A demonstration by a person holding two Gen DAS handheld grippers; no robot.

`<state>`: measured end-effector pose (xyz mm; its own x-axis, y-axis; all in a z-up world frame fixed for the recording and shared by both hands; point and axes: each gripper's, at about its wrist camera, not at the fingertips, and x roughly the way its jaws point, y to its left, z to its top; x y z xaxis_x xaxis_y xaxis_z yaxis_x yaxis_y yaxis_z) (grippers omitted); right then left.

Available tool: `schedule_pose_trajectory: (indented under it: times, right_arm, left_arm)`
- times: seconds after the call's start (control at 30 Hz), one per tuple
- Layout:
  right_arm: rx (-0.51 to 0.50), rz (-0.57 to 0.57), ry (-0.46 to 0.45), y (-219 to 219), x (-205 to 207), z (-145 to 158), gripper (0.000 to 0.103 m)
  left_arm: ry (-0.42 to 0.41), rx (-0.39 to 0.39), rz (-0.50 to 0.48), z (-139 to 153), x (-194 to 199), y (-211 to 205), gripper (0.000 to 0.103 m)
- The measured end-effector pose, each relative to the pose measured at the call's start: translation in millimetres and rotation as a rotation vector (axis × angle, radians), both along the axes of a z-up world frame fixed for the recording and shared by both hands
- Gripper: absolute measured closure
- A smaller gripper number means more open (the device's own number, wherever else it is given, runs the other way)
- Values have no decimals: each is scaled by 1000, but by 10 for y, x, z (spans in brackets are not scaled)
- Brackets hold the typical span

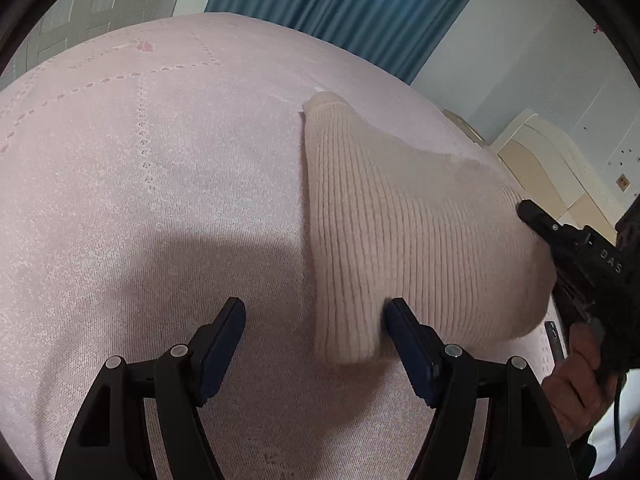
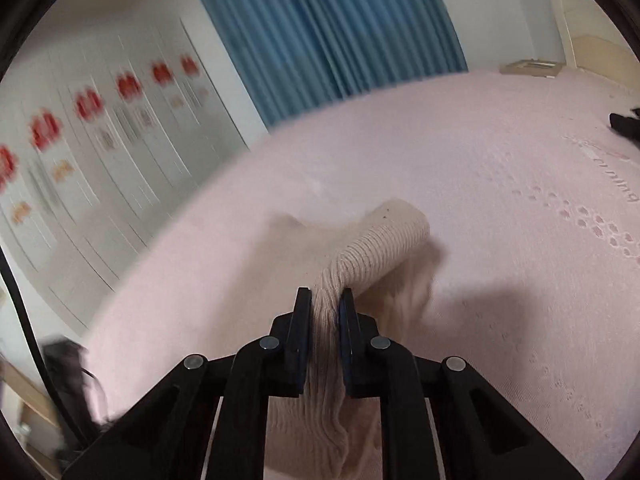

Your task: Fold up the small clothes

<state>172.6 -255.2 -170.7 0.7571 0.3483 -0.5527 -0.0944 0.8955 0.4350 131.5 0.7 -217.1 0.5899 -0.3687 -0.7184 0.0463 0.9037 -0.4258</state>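
Note:
A small beige ribbed knit garment [image 1: 404, 232] lies on the pink bedspread [image 1: 160, 184]. My left gripper [image 1: 316, 312] is open and empty, low over the bed, with its right finger touching the garment's near left edge. My right gripper [image 2: 325, 304] is shut on a bunched edge of the garment [image 2: 384, 240] and holds that edge lifted off the bed, so the cloth drapes between and below its fingers. The right gripper also shows in the left wrist view [image 1: 532, 212] at the garment's right side, held by a hand.
The pink bedspread [image 2: 520, 280] fills most of both views. A blue curtain [image 2: 320, 32] hangs behind the bed. White wardrobe doors with red decorations [image 2: 100, 120] stand to the left. A cream headboard [image 1: 560, 168] is at the right. A dark object [image 2: 626, 124] lies at the bed's far right.

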Motion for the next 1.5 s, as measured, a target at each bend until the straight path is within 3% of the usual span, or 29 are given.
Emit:
schedule_pose_trajectory:
  times: [0.1, 0.17, 0.3, 0.43, 0.53, 0.6, 0.67, 0.77, 0.87, 1.0, 1.13, 1.27, 1.4, 1.5]
  right_arm:
    - [-131, -49, 135, -4, 137, -201, 90]
    - [-167, -51, 208, 29, 207, -342, 90]
    - [-133, -51, 187, -7, 151, -288, 85]
    - [-73, -65, 210, -84, 163, -324, 74]
    - [-23, -78, 206, -156, 162, -316, 67]
    - [10, -83, 205, -187, 158, -331, 65]
    - [40, -83, 217, -191, 193, -367, 64]
    - [79, -94, 238, -197, 250, -434, 65]
    - [80, -94, 239, -170, 252, -440, 68]
    - [30, -87, 227, -112, 247, -423, 68]
    - [22, -90, 219, -119, 267, -421, 68]
    - [54, -101, 216, -190, 269, -427, 68]
    - [71, -110, 218, -228, 261, -426, 68]
    - [59, -106, 221, -218, 269, -429, 68]
  left_arm:
    - [15, -7, -26, -11, -65, 13, 32]
    - [11, 28, -50, 4, -130, -29, 32]
    - [-28, 197, -83, 4, -194, -228, 33]
    - [-56, 262, -43, -7, -133, -299, 34]
    - [-97, 305, -19, 19, -91, -366, 43]
    - [-132, 330, -32, 39, -96, -443, 65]
    - [-171, 323, -55, 82, -127, -502, 77]
    - [-208, 321, -41, 128, -169, -487, 83]
    - [-189, 238, -24, 144, -162, -332, 85]
    - [-114, 165, -23, 54, -72, -195, 84]
    - [-94, 146, -15, 51, -82, -131, 77]
    - [-128, 184, 3, 121, -318, -117, 63]
    - [-196, 151, 12, 265, -459, -62, 48]
    - [-220, 126, 18, 347, -391, -76, 45]
